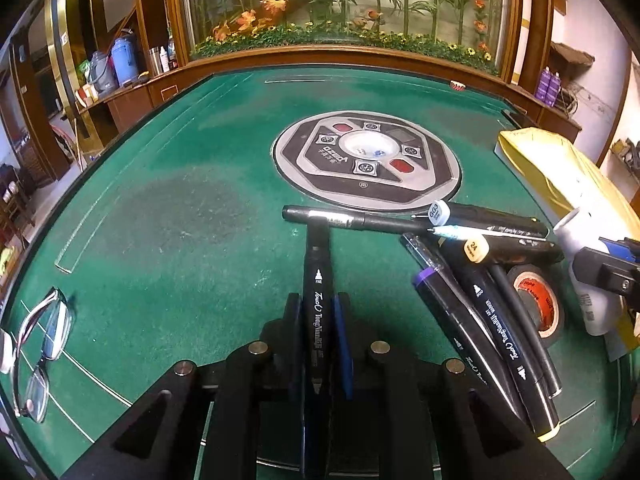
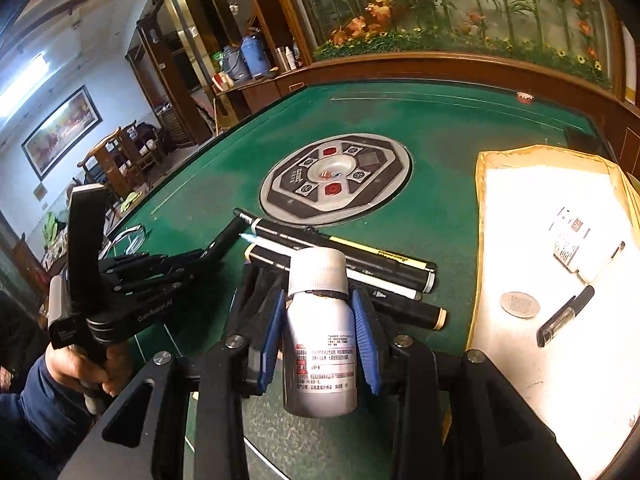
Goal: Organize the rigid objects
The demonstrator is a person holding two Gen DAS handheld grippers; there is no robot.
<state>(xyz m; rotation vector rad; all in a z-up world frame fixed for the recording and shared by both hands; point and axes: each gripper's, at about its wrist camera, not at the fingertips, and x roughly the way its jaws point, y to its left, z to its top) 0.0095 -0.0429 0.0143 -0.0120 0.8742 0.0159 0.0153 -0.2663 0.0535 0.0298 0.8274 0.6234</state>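
The jaws of the left gripper [image 1: 318,312] pinch a black art marker with white lettering [image 1: 318,280] along its length, its far tip touching or just over a slim black pen [image 1: 340,220] that lies crosswise on the green felt desk [image 1: 168,220]; the jaws of the right gripper [image 2: 320,320] clamp a white plastic bottle with a ribbed cap and printed label [image 2: 320,344], held above the desk over the heap of black markers [image 2: 360,268]. The likeliest trouble, I judge, is the marker pivoting or sliding between the pads, since it is gripped lengthwise, or its tip nudging the crosswise pen and rolling it across the felt. The bottle could knock the piled markers if lowered where it hangs, and the two grippers are near enough to collide. The left wrist view alone shows the pair of glasses with dark frames [image 1: 40,344] at the desk's left edge, and the roll of black tape with an orange core [image 1: 536,300] under the marker pile. The right wrist view alone shows the white sheet on a yellow envelope [image 2: 532,208] bearing a silver coin [image 2: 519,304] and a short black pen [image 2: 566,316], plus the person's hand [image 2: 80,364] on the left gripper's handle.
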